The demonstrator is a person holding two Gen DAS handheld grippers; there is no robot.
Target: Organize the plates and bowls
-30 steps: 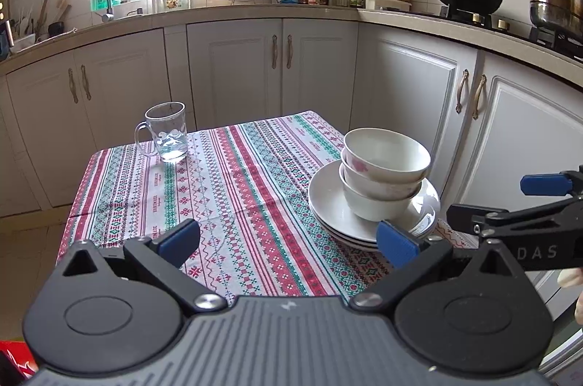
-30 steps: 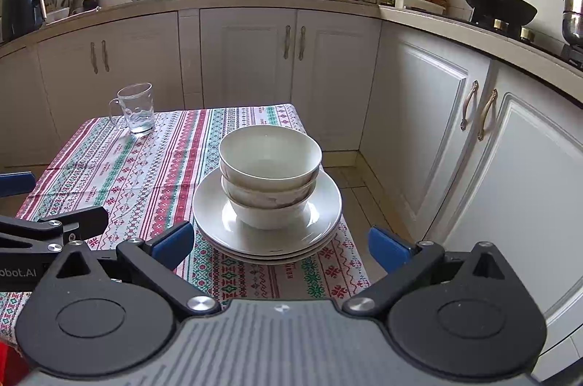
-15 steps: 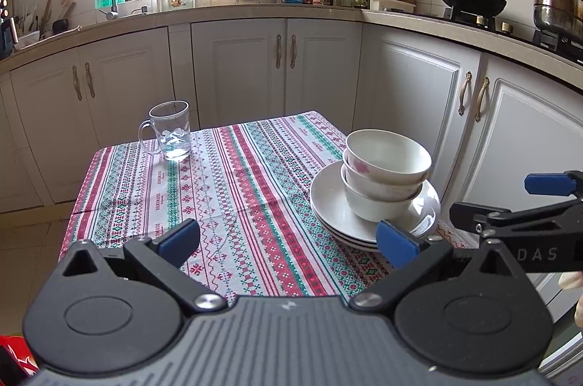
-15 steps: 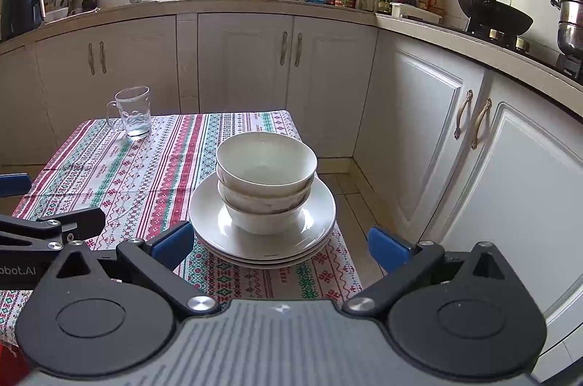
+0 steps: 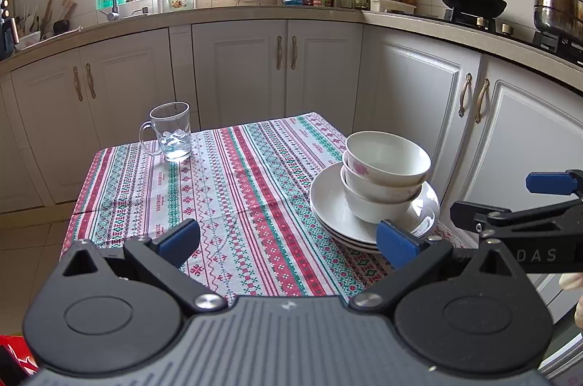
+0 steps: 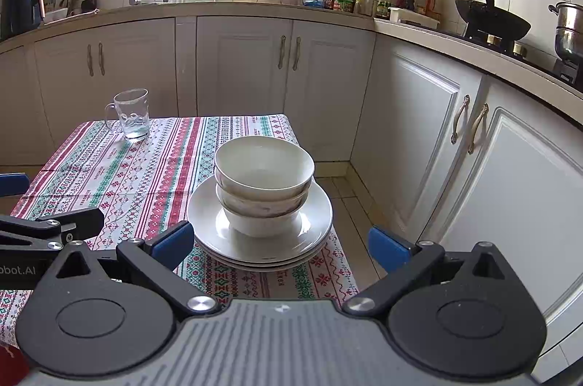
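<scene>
Both grippers hover at the near table edge, the left gripper (image 5: 288, 240) and right gripper (image 6: 280, 244) spread wide, holding nothing; stacked bowls (image 6: 264, 182) sit on stacked plates (image 6: 313, 225) near right, glass mug (image 5: 171, 131) far left

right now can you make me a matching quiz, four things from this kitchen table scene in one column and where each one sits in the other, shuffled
Things:
1. glass mug
2. stacked bowls
3. plates
4. black wok

Places:
A. directly on the striped tablecloth, under the bowls
B. on the stove, on the counter at right
C. far left corner of the table
D. on top of the plates

Pairs: 1-C, 2-D, 3-A, 4-B
</scene>
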